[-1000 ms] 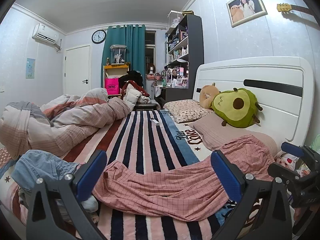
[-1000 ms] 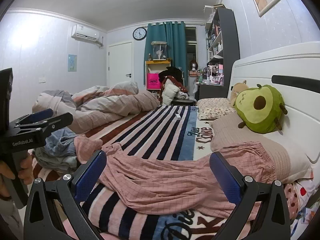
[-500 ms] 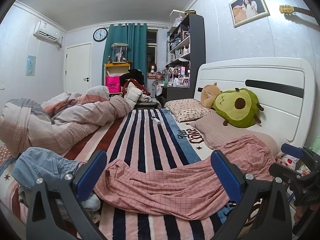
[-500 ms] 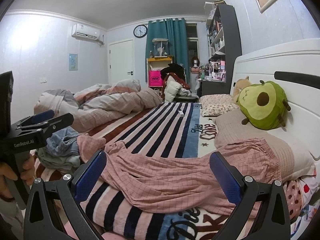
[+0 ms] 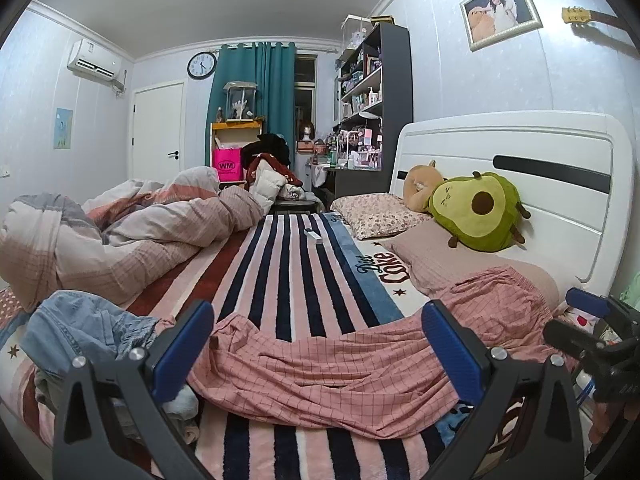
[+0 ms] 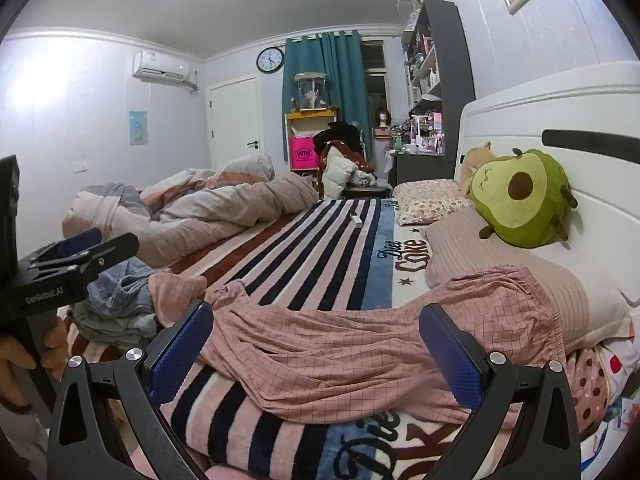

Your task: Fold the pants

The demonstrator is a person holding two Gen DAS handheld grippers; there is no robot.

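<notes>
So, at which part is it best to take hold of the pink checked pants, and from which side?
Probably the gathered waistband of the pink checked pants, which lies raised on the beige pillow; the open right gripper could come from the near bed edge.

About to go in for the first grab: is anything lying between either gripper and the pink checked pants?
Nothing visible. The pink checked pants lie spread across the striped blanket, right ahead of the open left gripper and open right gripper. The denim garment sits beside the leg end.
</notes>
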